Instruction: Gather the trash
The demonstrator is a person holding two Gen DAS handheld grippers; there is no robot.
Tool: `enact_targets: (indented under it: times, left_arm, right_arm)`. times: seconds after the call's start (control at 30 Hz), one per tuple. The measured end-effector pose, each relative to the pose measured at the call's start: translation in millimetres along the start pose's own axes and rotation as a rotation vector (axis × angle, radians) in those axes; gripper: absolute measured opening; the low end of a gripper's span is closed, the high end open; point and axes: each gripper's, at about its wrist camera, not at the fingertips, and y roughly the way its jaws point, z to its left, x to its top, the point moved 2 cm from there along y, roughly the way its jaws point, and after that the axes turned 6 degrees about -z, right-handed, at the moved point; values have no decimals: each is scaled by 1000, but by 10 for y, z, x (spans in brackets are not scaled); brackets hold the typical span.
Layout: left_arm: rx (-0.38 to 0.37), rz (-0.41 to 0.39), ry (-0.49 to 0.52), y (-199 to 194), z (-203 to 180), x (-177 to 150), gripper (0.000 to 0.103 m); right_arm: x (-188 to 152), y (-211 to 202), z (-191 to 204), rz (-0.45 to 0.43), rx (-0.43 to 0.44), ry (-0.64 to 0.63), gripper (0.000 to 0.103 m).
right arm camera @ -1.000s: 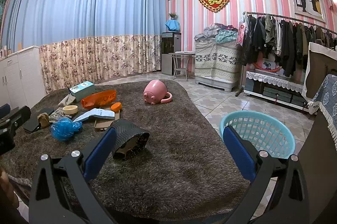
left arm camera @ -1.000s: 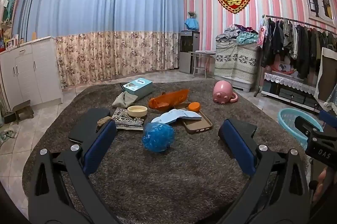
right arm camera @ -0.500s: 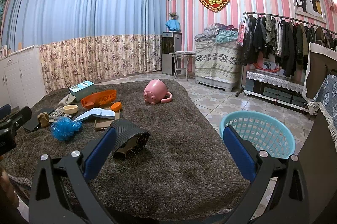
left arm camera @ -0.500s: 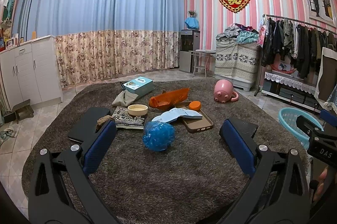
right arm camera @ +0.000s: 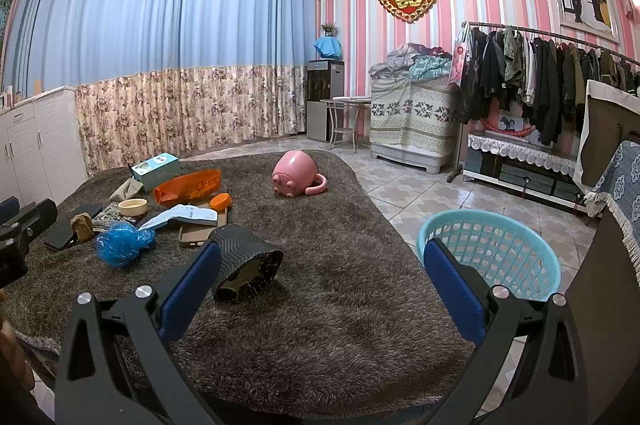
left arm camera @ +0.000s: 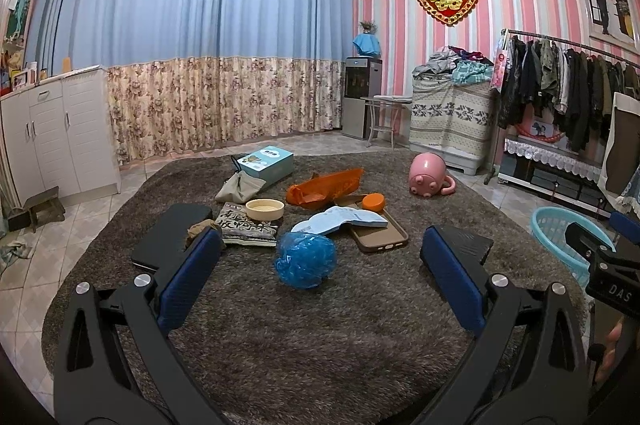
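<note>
A shaggy brown rug point(left arm camera: 304, 337) carries everything, and the loose items bunch toward its far left part. Off its right edge, on the tiled floor, stands the turquoise laundry-style basket point(right arm camera: 490, 257), presumably where the trash goes. A pink pig-shaped mug point(left arm camera: 428, 179) lies tipped near the rug's far right edge, well apart from the rest. An orange plastic bag point(left arm camera: 324, 187) lies behind a pale blue leaflet point(left arm camera: 344, 221), which overlaps a brown phone case point(left arm camera: 380, 237) with an orange lid point(left arm camera: 373, 202) beside it. A teal carton point(left arm camera: 266, 163) sits near the far edge, a printed snack packet point(left arm camera: 246, 227) and a cream bowl point(left arm camera: 265, 209) in front of it. A black ribbed sleeve point(right arm camera: 244, 265) lies nearer the rug's middle.

The crumpled blue plastic bag point(left arm camera: 305, 259) is the nearest trash, lying ahead of the left gripper point(left arm camera: 320, 289), whose jaws stand wide apart and hold nothing. The right gripper point(right arm camera: 320, 289) is likewise spread wide and empty, aimed between the sleeve and the basket.

To do the pickup well, I would bring the left gripper down so the bag sits squarely between the pads, low enough to catch the bulk but clear of the rug pile, then close gently; thin film slips and springs.

Legible writing: "DAS" on the other gripper's body in the left view. The packet bears large Chinese characters that I cannot read with confidence, and the carton's print is too small.
</note>
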Motion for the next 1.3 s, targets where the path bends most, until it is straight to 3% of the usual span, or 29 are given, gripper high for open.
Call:
enact_targets:
  times: [1.3]
  left_arm:
    - [10,7,-7,50,166,-45,98]
  right_arm:
    - [25,18,41,6,-2,-1,99]
